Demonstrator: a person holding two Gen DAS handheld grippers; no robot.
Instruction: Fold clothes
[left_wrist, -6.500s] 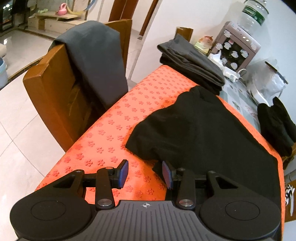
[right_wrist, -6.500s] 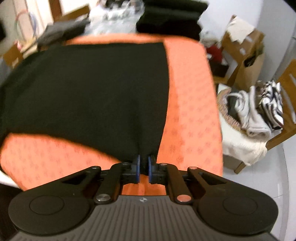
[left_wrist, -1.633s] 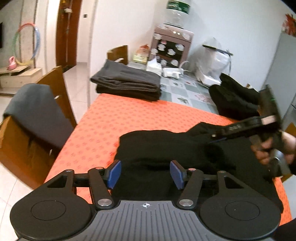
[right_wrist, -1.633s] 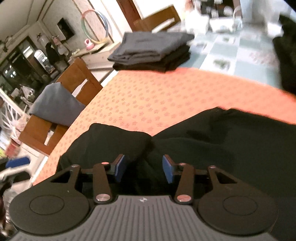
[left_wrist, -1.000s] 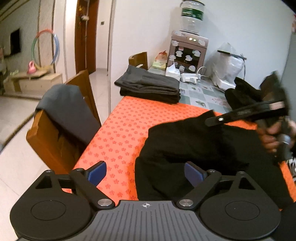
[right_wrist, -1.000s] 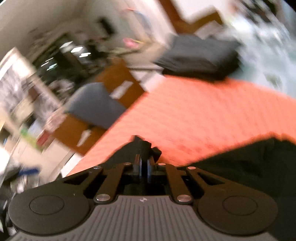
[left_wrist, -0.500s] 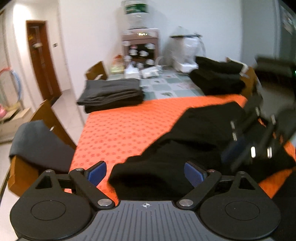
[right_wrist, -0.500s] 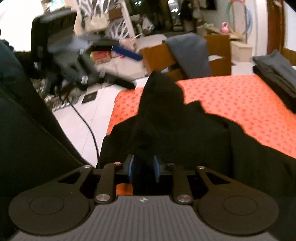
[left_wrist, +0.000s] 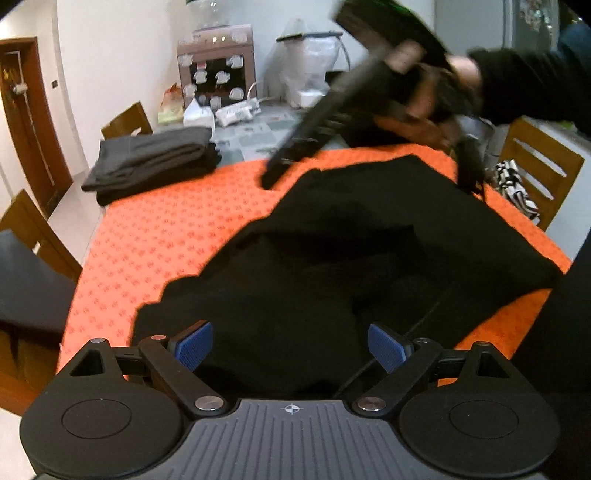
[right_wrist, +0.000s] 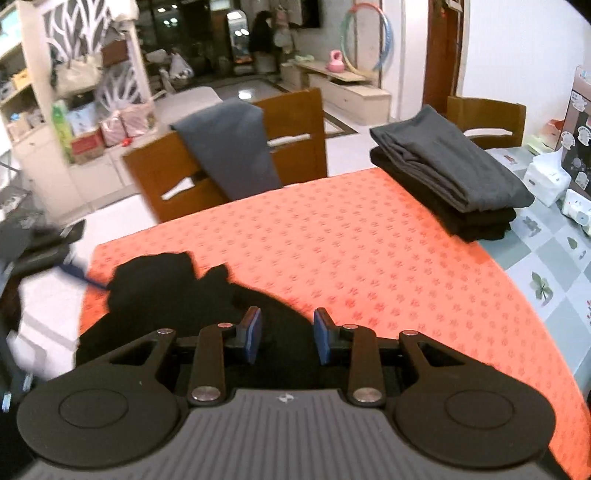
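So the black garment (left_wrist: 351, 258) is lying rumpled on the orange cloth (left_wrist: 166, 236) that covers the near end of the table, bunched up in loose folds rather than flat. One edge of it reaches right down to the near edge of the table.

The left gripper (left_wrist: 290, 347) sits low over the near part of the garment with its blue pads (left_wrist: 192, 345) spread wide, nothing between them, just black fabric below. The right gripper (right_wrist: 286, 336) is partly spread too, also holding nothing, hovering above the garment with the orange cloth stretching out ahead of it. In the left view that right gripper shows up as a motion-blurred dark shape over the far side of the cloth, held by a hand (left_wrist: 424, 99) in a dark sleeve (left_wrist: 532, 85).

Other stuff around: a folded stack (right_wrist: 450, 181) of grey and black clothes at the far edge of the orange cloth, a grey garment (right_wrist: 229, 144) draped over a wooden chair (right_wrist: 288, 140) beside the table, and a water dispenser (left_wrist: 216, 70) against the wall past the tiled part of the table (right_wrist: 546, 258).
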